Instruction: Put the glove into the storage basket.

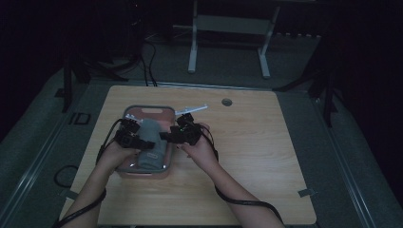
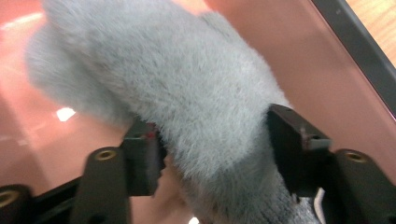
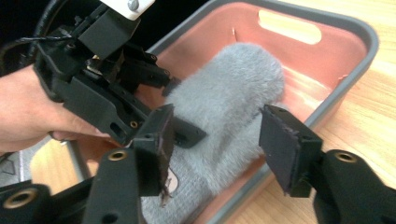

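A grey fluffy sock (image 1: 152,140) with a knitted cuff lies lengthwise in a pink tray (image 1: 149,109) with a grey rim, on the left part of the wooden table. My left gripper (image 2: 217,154) is low over the tray. Its jaws stand apart on either side of the sock (image 2: 187,93), whose pile brushes both pads without being squeezed. My right gripper (image 3: 224,140) hovers at the tray's right rim (image 3: 369,42), open, with the sock (image 3: 233,88) lying beyond its jaws. In that view the left gripper (image 3: 180,109) and the hand holding it reach in from the left.
A thin white strip (image 1: 192,109) lies on the table just behind the tray's right corner. A round cable hole (image 1: 226,101) sits near the far edge. Bare wooden table (image 1: 266,156) stretches to the right. A white frame (image 1: 228,28) stands on the floor beyond.
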A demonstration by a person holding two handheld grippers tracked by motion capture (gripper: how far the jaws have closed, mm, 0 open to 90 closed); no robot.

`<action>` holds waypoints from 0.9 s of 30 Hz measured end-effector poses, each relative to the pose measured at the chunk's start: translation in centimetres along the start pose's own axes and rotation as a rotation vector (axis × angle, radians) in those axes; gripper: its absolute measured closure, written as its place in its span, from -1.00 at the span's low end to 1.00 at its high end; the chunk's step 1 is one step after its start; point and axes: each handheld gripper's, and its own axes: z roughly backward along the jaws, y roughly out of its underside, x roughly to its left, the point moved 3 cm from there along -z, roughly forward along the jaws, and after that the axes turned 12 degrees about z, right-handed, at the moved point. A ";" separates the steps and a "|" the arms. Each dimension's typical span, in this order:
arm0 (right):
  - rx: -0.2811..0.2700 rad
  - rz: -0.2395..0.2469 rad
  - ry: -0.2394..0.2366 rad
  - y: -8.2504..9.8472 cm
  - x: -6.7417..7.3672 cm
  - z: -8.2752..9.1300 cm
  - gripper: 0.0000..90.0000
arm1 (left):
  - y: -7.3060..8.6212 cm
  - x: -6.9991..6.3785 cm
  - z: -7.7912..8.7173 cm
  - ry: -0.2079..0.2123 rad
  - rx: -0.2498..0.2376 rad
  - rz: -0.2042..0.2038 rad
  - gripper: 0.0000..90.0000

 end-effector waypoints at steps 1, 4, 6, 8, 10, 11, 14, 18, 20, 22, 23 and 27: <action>-0.001 0.003 -0.003 0.1 0.0 0.3 -0.11 | 0.0 0.1 0.3 0.001 -0.009 0.002 -0.16; -0.013 0.020 -0.014 0.3 -0.2 1.1 -0.27 | 0.0 0.3 1.1 -0.006 -0.042 0.011 -0.23; -0.022 0.026 -0.029 0.5 -0.4 1.5 -0.40 | 0.1 0.5 1.7 -0.024 -0.063 0.008 -0.23; -0.017 0.045 -0.056 0.8 -0.6 1.9 -0.53 | 0.2 0.5 2.2 -0.025 -0.082 0.015 -0.25; -0.015 0.069 -0.068 1.2 -0.7 2.3 -0.60 | 0.3 0.6 2.9 -0.026 -0.108 0.022 -0.34; -0.014 0.077 -0.062 1.4 -0.8 2.5 -0.60 | 0.4 0.6 3.2 -0.013 -0.120 0.019 -0.34; -0.008 0.131 -0.027 2.0 -1.1 3.2 -0.64 | 0.8 0.5 3.9 0.001 -0.162 0.015 -0.42; -0.021 0.157 -0.004 2.8 -1.6 4.3 -0.69 | 1.1 -0.4 4.4 0.004 -0.215 -0.002 -0.46; -0.032 0.164 0.012 3.1 -1.9 5.0 -0.69 | 1.3 -1.1 4.6 0.006 -0.241 -0.020 -0.54; -0.042 0.169 0.019 3.5 -2.2 5.6 -0.69 | 1.5 -1.8 4.7 -0.007 -0.276 -0.045 -0.61; -0.046 0.173 0.027 3.7 -2.3 6.0 -0.69 | 1.6 -2.1 4.7 -0.001 -0.287 -0.052 -0.64; -0.058 0.189 0.051 4.3 -2.9 7.3 -0.69 | 1.8 -3.3 4.9 -0.001 -0.330 -0.076 -0.68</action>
